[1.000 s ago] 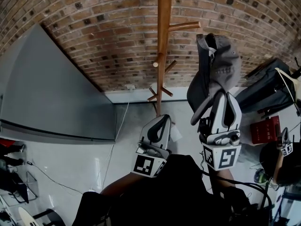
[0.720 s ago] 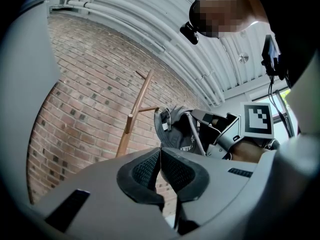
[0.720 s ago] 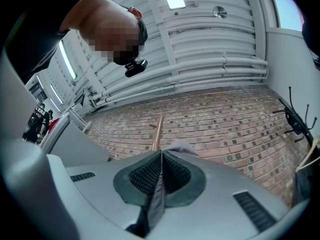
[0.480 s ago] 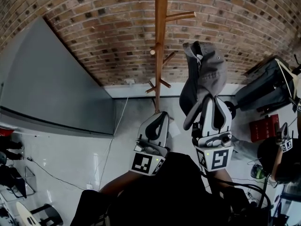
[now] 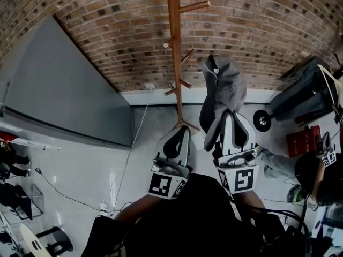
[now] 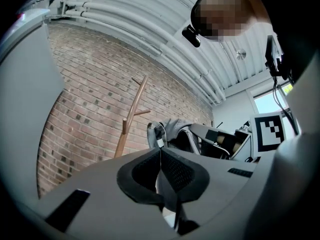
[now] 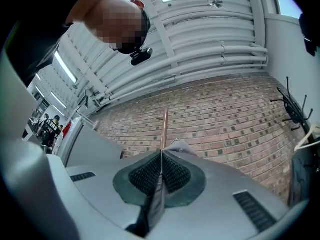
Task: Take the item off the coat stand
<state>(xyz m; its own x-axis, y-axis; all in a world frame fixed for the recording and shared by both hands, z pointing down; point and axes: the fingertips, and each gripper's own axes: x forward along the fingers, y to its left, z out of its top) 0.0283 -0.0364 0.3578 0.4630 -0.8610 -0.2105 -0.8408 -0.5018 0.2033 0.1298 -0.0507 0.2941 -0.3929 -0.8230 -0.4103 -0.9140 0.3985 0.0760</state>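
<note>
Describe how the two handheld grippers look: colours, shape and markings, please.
Both the left gripper and the right gripper have pale grey shells with dark cut-outs, tapering to two jaws. Each carries a white cube with black square markers. The pads are dark and ribbed.

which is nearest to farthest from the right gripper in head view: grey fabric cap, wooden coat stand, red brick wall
1. grey fabric cap, pinched in the right gripper
2. wooden coat stand, ahead, to the left
3. red brick wall, behind the stand
</note>
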